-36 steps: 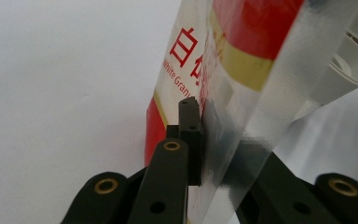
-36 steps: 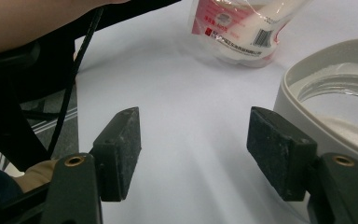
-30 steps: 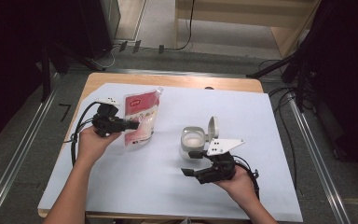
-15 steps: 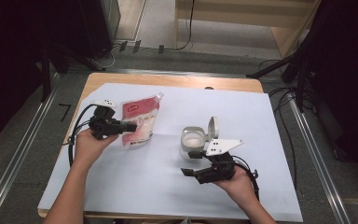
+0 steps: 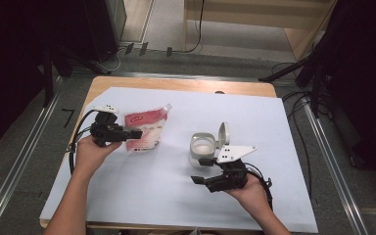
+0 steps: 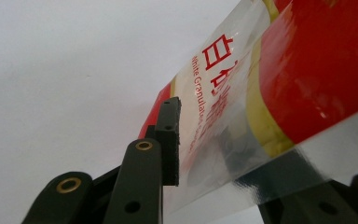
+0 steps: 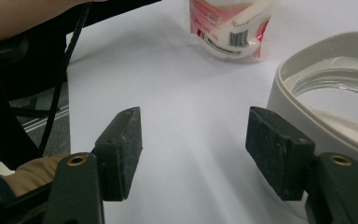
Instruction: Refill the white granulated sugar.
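Glossy clear-and-red plastic sugar bag (image 6: 270,93); matt off-white plastic jar (image 7: 307,121) rim; rough black rubber pads (image 7: 279,149); smooth matt white sheet (image 5: 176,196) over wooden table (image 5: 176,84).

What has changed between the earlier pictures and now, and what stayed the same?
The left gripper has just been opening its jaws around the sugar bag, which now lies flatter on the white sheet. The bag remains between the jaws. The right gripper, open, and the open-lidded jar stayed in place.

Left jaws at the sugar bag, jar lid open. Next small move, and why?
Probably draw the left gripper back off the sugar bag: its jaws have just been opening with the bag between them, and the bag lies on the table. The right gripper waits open beside the jar.
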Available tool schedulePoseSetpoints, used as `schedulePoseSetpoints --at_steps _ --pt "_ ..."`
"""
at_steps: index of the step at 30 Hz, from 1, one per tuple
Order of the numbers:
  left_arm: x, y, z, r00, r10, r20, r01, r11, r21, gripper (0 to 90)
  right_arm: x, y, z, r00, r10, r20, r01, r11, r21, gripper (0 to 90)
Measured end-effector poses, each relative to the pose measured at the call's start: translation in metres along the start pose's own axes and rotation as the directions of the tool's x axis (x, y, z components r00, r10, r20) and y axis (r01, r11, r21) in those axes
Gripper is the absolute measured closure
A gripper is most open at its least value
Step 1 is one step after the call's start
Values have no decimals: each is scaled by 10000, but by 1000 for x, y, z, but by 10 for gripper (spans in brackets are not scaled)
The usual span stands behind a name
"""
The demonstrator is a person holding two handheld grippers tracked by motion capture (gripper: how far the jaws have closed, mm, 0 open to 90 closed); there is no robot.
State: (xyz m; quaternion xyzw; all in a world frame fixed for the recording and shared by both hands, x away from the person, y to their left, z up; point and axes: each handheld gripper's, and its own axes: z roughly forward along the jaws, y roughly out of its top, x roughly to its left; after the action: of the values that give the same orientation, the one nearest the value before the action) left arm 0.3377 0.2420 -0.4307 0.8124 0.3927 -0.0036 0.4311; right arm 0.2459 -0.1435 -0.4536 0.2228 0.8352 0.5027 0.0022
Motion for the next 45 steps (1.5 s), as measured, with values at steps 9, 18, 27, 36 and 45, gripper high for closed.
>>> schedulePoseSetpoints --at_steps 9,18,27,36,45 --pt "2 -1 -1 10000 39 44 -38 9997 -255 604 -1 0 -1 10000 35 36 -35 10000 32 367" --pt "3 -2 -5 9998 65 202 -50 9972 -741 523 -2 0 -2 10000 7 85 -7 10000 5 368" --pt "-1 -2 -11 9993 365 -10 -364 9967 -721 482 -2 1 -3 9998 -69 159 69 10000 7 368" --pt "-9 -1 -20 9982 508 -314 -530 9958 -750 425 -3 2 -5 9998 -80 180 80 10000 29 372" --pt "-15 0 -36 9978 435 -499 -478 9950 -879 400 -4 4 -6 9998 -58 165 58 10000 2 372"
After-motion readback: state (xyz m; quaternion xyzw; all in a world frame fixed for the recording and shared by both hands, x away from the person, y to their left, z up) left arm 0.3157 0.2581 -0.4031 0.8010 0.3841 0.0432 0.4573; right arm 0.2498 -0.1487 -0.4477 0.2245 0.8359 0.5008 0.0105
